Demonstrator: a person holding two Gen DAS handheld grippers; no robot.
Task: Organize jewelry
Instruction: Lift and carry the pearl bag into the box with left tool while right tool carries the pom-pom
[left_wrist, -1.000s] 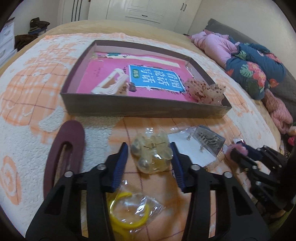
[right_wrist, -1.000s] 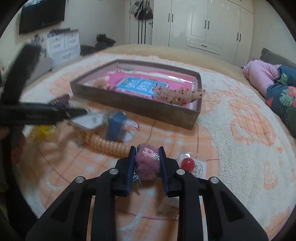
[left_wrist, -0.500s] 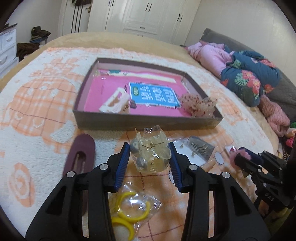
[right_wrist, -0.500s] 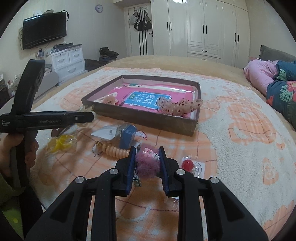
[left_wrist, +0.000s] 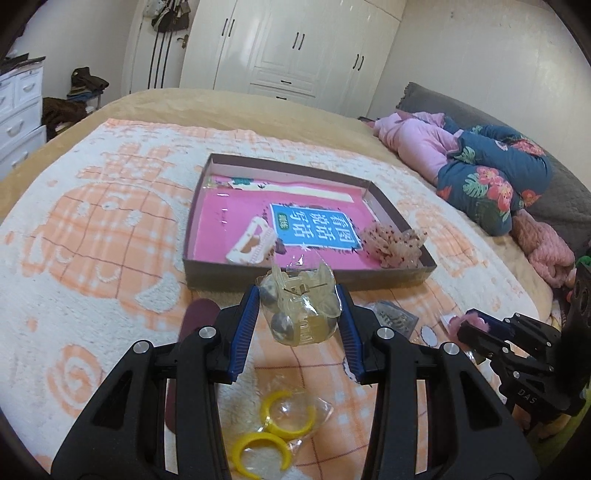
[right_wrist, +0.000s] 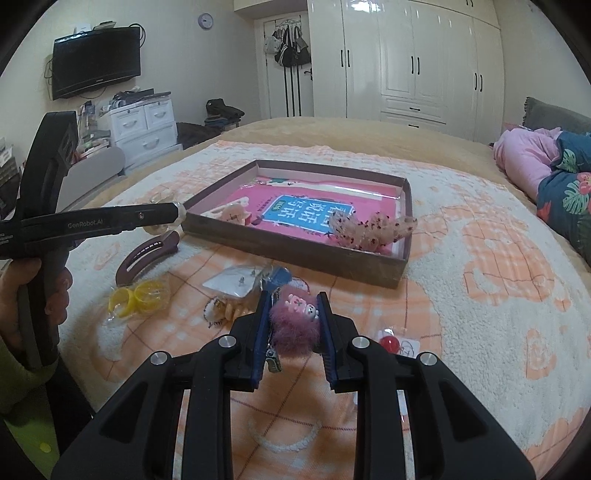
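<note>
My left gripper (left_wrist: 298, 314) is shut on a clear bagged yellowish hair claw (left_wrist: 300, 310) and holds it above the blanket, just short of the brown box (left_wrist: 306, 282). The box has a pink book (left_wrist: 317, 225) on its floor, with a white clip (left_wrist: 253, 246) and a speckled clip (left_wrist: 391, 245) on top. My right gripper (right_wrist: 292, 321) is shut on a fuzzy pink hair clip (right_wrist: 295, 325), held above the blanket. The box also shows in the right wrist view (right_wrist: 295, 254).
On the blanket lie a maroon hair clip (right_wrist: 147, 254), bagged yellow rings (left_wrist: 275, 432), a bag of earrings (right_wrist: 236, 282), a beige coil tie (right_wrist: 229, 310) and a red bead card (right_wrist: 391, 343). Pillows and clothes (left_wrist: 480, 177) lie at the right.
My left gripper has closed on the bagged claw and lifted it off the blanket toward the box. My right gripper has risen, still holding the fuzzy clip.
</note>
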